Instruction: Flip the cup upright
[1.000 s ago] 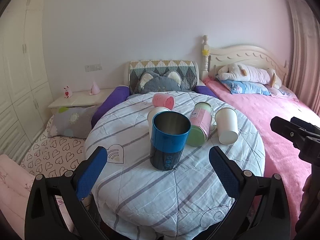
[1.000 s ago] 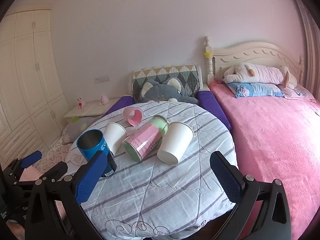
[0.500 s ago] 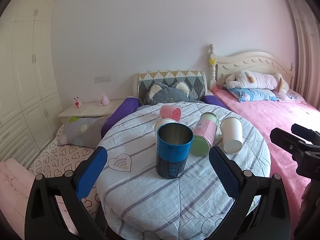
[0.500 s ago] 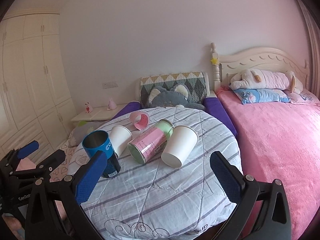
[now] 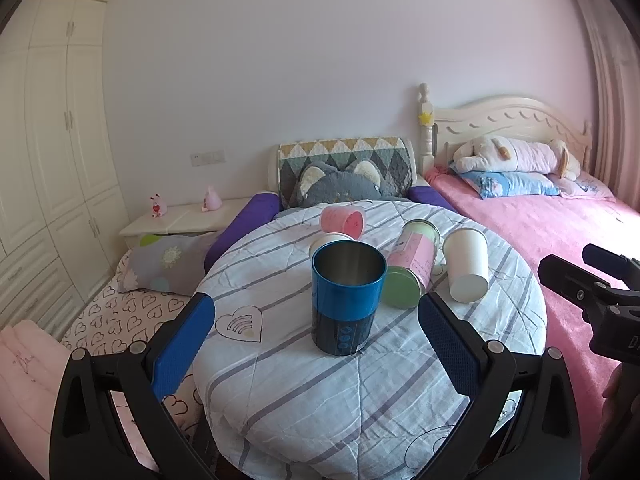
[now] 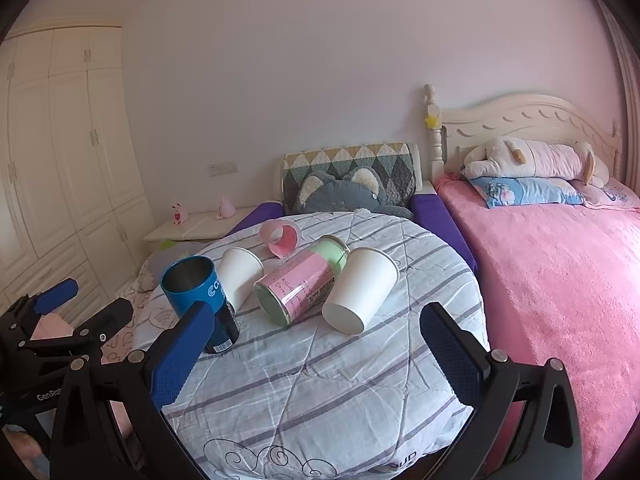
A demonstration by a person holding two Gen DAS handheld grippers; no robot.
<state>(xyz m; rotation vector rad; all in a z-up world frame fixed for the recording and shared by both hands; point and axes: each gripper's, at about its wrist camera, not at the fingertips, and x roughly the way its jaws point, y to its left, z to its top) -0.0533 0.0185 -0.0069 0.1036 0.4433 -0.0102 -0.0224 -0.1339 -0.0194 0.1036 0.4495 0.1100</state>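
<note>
A blue metal cup (image 5: 346,297) (image 6: 199,294) stands upright on the round table with a striped cloth (image 5: 280,392) (image 6: 320,392). Behind it lie a pink-and-green canister (image 5: 409,268) (image 6: 301,281), a white paper cup (image 5: 466,264) (image 6: 360,289), a second white cup (image 6: 239,273) and a small pink cup (image 5: 343,220) (image 6: 280,237), all on their sides. My left gripper (image 5: 316,350) is open and empty, just short of the blue cup. My right gripper (image 6: 316,356) is open and empty, short of the white cup.
A pink bed (image 6: 560,272) runs along the right of the table. A purple sofa with a grey cat cushion (image 5: 340,188) sits behind it. A low white side table (image 5: 180,220) and wardrobes (image 5: 48,160) stand to the left.
Both grippers have pulled back and up from the table, so the cups look smaller and lower in both views. The cups have not moved. Both grippers stayed open.
</note>
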